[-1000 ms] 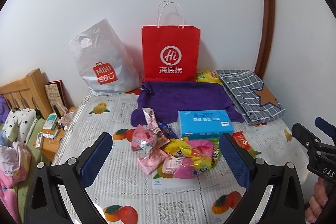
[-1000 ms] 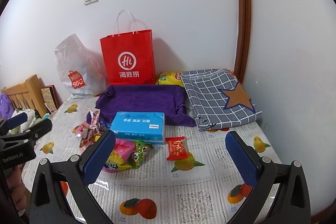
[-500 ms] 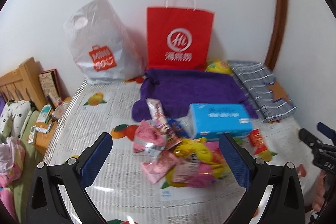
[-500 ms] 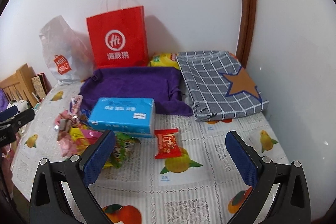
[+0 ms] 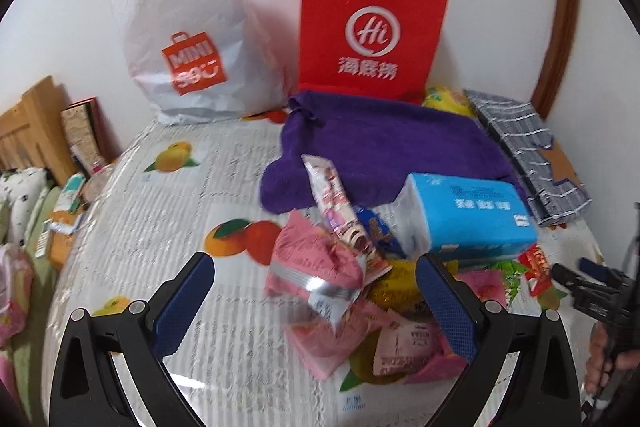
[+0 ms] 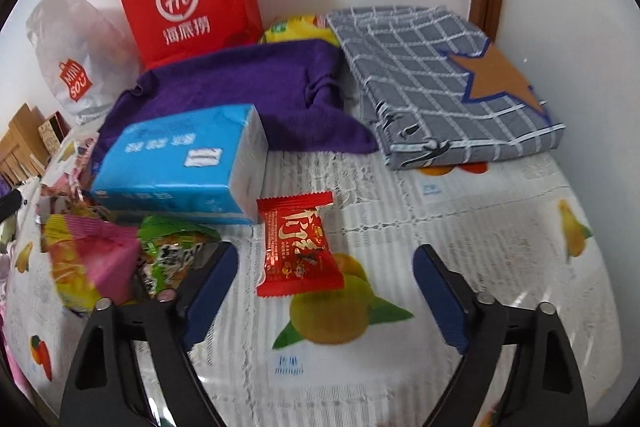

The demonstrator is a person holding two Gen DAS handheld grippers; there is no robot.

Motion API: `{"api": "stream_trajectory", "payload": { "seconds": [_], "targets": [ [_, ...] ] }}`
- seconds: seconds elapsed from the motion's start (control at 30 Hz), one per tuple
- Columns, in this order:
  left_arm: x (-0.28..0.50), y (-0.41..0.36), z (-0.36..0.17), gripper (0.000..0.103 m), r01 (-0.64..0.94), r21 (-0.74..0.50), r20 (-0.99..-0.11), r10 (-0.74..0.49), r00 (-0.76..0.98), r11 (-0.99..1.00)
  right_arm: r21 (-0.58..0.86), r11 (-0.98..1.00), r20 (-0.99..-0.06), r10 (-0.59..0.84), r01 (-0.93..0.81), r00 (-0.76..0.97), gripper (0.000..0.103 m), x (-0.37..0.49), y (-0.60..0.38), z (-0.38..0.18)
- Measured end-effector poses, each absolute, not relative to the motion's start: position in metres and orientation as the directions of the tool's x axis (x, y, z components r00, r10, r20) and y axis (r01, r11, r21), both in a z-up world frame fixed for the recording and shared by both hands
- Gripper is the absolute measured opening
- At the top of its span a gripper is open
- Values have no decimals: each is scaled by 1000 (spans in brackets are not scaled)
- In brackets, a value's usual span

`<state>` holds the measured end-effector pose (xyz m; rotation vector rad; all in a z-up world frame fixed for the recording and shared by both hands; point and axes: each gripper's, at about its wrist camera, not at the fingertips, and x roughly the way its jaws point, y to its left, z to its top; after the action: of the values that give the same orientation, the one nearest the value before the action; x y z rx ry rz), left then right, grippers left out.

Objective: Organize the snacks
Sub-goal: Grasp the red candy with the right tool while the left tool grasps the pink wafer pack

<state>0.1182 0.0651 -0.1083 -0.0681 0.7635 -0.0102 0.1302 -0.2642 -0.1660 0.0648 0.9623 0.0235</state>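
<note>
The right tongs (image 6: 324,291) are held apart and empty, their jaws having just been closing, with the red candy packet (image 6: 298,245) lying between them on the counter (image 6: 480,227) near its front edge. The left tongs (image 5: 316,301) are spread wide, empty, over the heap of pink snack packets (image 5: 320,267) beside the blue tissue pack (image 5: 464,211). The slick wrapper could be pushed flat and slid away if the pads are closed too high.

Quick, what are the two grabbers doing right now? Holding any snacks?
Left hand-held gripper: open, holding nothing.
Right hand-held gripper: open, jaws just closing, holding nothing.
</note>
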Motion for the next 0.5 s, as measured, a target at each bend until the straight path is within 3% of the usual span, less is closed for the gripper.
{"api": "stream_trajectory", "payload": {
  "seconds": [0.17,0.37,0.43,0.5],
  "targets": [
    [126,67,-117,101,-28,-32,-703,-2,712,999,91,996,-850,85,-14,520,71,149,-259,-188],
    [142,76,-131,101,-37,-19,-755,10,655,999,22,999,-849,37,-34,528,61,160,-251,-204],
    [145,79,-132,101,-43,-37,-756,0,654,998,27,999,-837,43,-38,546,47,158,-252,-204],
    [147,81,-131,101,-39,-76,-754,-32,656,996,35,999,-828,45,-29,558,45,157,-256,-205]
  ]
}}
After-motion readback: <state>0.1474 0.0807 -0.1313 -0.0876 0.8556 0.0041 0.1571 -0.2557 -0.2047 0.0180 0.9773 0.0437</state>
